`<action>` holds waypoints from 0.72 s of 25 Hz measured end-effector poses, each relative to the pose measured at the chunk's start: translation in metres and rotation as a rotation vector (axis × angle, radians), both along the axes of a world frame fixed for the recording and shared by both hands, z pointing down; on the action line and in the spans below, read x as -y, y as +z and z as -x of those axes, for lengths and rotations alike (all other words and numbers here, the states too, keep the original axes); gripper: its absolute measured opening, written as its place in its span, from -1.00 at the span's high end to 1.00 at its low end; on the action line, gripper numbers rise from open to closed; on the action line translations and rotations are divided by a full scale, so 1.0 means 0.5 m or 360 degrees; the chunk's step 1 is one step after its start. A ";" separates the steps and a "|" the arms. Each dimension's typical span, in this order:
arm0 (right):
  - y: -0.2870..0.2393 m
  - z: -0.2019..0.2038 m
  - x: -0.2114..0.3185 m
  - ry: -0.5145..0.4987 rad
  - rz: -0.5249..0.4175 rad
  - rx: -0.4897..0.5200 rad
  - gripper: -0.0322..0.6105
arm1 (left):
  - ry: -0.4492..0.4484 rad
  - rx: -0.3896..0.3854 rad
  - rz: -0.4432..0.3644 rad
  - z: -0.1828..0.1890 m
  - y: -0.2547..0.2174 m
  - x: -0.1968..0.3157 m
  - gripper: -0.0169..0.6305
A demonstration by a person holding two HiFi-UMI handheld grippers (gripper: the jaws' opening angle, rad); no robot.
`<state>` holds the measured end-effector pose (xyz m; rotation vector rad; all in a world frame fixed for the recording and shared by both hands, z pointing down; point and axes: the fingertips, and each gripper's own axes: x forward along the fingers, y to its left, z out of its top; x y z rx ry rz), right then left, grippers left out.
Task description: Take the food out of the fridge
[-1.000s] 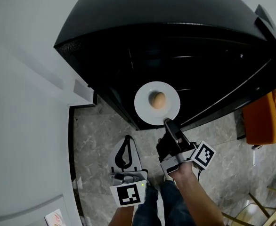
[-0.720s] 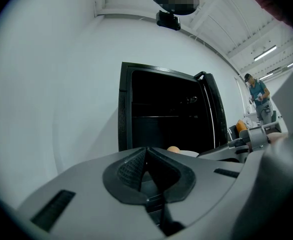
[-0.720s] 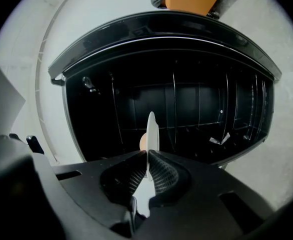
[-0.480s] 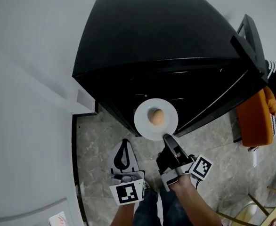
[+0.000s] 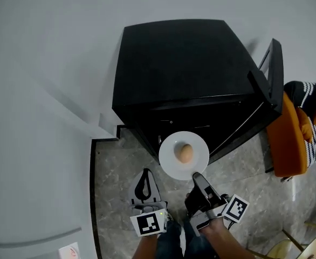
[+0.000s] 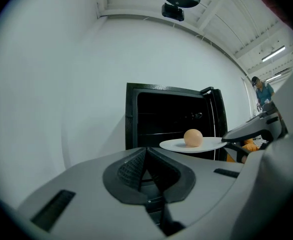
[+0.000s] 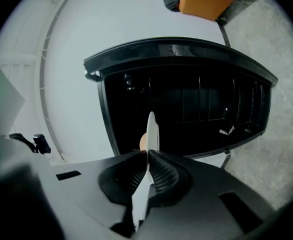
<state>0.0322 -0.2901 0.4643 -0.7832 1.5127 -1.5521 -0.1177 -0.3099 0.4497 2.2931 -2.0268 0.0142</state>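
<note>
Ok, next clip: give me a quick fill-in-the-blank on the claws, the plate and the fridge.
The white plate, gripped at its edge by the right claw, carries exactly ____ egg.
The left claw is shut and holds ____.
The black fridge has its door standing ____.
Missing words: one; nothing; open.

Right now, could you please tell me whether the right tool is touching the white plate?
Touching. The right gripper view shows the right tool shut on the white plate, whose rim stands edge-on between the jaws.
</note>
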 end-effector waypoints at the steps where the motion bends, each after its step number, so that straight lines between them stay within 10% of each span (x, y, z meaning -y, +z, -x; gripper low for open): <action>1: -0.014 0.002 -0.012 -0.0007 0.0010 -0.0002 0.80 | -0.0008 -0.0004 0.0003 0.003 -0.011 -0.009 0.91; 18: -0.191 -0.041 -0.124 -0.0067 -0.0035 -0.0064 0.80 | 0.0023 0.0056 0.0007 0.013 -0.146 -0.122 0.91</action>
